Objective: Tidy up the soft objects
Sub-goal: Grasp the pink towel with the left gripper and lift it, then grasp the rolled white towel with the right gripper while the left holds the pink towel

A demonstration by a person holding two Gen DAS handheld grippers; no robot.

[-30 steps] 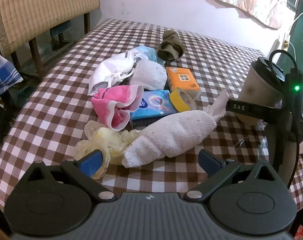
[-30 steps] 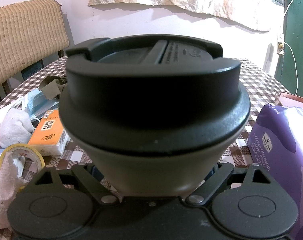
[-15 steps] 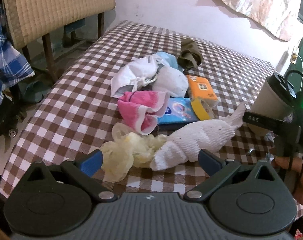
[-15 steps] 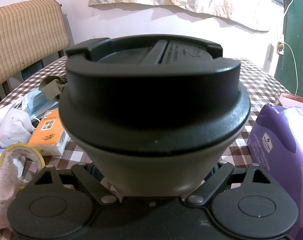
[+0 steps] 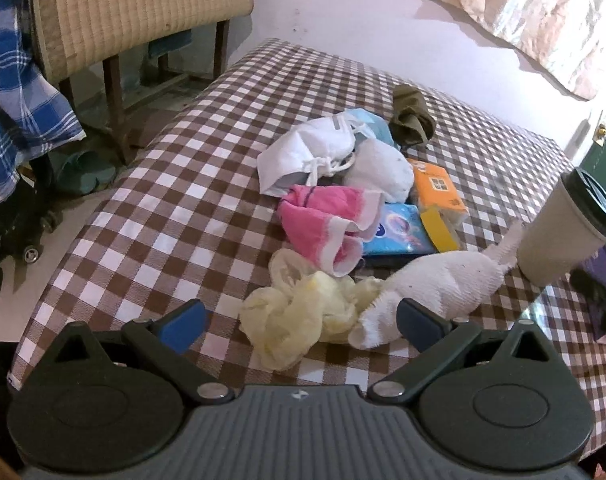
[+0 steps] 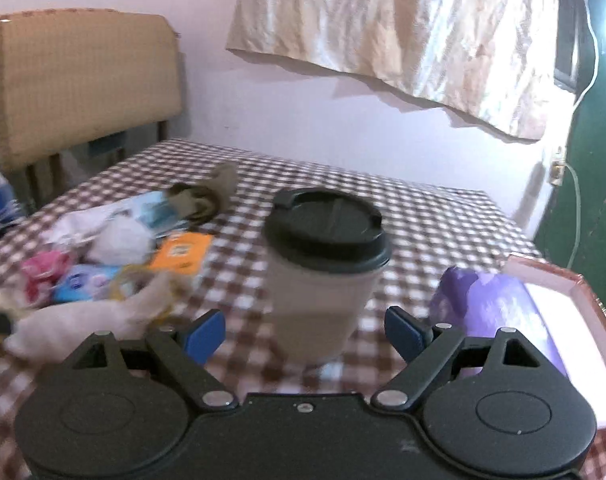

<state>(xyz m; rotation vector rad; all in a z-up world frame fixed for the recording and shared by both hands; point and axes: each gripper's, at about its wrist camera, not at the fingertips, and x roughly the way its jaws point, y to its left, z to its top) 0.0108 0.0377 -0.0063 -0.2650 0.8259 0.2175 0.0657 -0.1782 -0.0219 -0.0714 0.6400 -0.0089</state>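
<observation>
Soft things lie heaped on the checked tablecloth [image 5: 175,208]: a white rolled towel [image 5: 431,284], a crumpled pale yellow glove [image 5: 299,316], a pink cloth [image 5: 327,224], white masks [image 5: 311,152] and an olive cloth [image 5: 411,118]. My left gripper [image 5: 301,322] hovers open just short of the yellow glove and the towel's end, holding nothing. My right gripper [image 6: 305,334] is open, drawn back from the lidded paper cup [image 6: 327,268], which stands upright on the table. The towel [image 6: 91,320] shows blurred at the right wrist view's left.
An orange tissue pack [image 5: 437,190], a blue wipes pack [image 5: 399,230] and a yellow tape roll [image 5: 441,228] sit among the cloths. A purple pack [image 6: 499,304] and a pink box [image 6: 575,312] lie right of the cup. A wicker chair [image 5: 135,12] stands beyond the table's left edge.
My right gripper has opened, let go of the cup and pulled back from it. The left gripper has drawn back and swung left, so the heap sits further right in its view.
</observation>
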